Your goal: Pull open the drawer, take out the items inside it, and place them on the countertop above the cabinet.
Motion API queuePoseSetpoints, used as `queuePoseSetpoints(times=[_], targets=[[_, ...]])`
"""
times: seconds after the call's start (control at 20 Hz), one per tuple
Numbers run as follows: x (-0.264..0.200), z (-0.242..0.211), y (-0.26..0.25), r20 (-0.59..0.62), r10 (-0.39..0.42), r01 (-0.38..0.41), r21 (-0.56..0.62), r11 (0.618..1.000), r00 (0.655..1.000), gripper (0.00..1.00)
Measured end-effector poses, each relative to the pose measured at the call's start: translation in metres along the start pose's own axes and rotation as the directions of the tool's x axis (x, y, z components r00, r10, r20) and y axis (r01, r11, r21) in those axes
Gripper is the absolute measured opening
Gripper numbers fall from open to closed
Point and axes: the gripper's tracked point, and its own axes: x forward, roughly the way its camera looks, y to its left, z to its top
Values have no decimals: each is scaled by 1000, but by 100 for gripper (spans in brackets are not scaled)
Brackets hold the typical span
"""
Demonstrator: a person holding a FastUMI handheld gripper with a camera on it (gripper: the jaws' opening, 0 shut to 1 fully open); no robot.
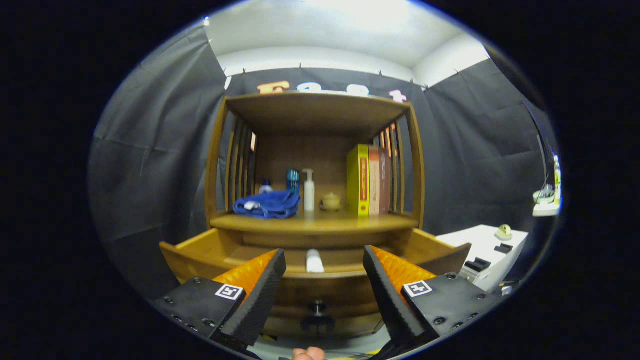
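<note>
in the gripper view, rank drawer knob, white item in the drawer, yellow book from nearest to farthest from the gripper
Gripper is open.
1. Drawer knob, low between the fingers, on the drawer front.
2. White item, inside the open drawer, just beyond.
3. Yellow book, upright on the countertop, farthest back.

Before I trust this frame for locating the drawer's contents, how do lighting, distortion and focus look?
Gripper view: strong fisheye bends the cabinet posts and drawer rim; bright ceiling glare above, shelf interior dim and shadowed; the white item in the open drawer is small and soft, partly cut off by the drawer front; the open gripper is sharp, its jaws wide apart and holding nothing.
</note>
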Motion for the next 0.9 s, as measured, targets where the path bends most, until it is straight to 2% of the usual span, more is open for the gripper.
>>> queuePoseSetpoints(times=[0.1,0.3,0.35,0.45,0.5,0.65,0.8,0.85,0.9], targets=[[10,34,-3,13,-25,25,-45,999,1000,100],[49,60,-10,-97,-103,93,-103,990,990,99],[63,58,-9,-140,-104,91,-96,991,985,99],[90,36,-13,-283,-137,119,-80,990,949,98],[106,19,-17,-362,-155,136,-77,988,919,98],[132,-44,-16,-608,-163,132,-96,987,777,98],[135,-89,-17,-769,-148,134,-81,988,622,99],[137,-102,-16,-803,-136,150,-58,987,580,99],[141,-112,-14,-827,-107,150,-28,988,552,99]])
